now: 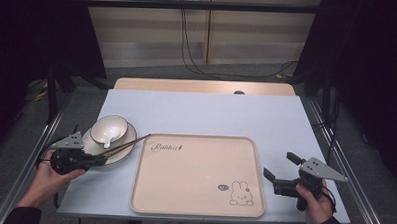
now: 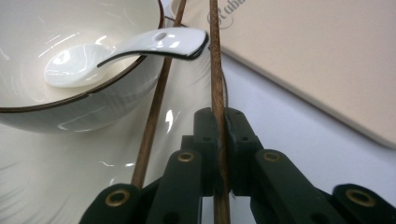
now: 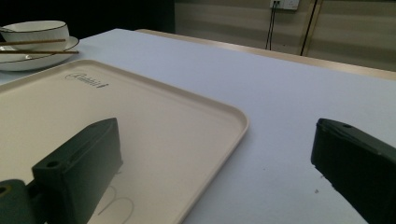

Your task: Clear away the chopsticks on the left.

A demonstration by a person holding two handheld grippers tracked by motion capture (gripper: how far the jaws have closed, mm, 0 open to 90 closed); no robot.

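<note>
Chopsticks lie across the plate (image 1: 122,150) at the left, beside the bowl (image 1: 108,128). Our left gripper (image 2: 219,135) pinches one chopstick (image 2: 215,65) near its end, ready to lift; our right gripper (image 1: 280,171), fingers spread, waits by the tray (image 1: 198,209).

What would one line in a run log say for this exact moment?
left gripper: shut on one chopstick | other chopstick: lying on plate | spoon: in bowl | right gripper: open, beside tray
</note>
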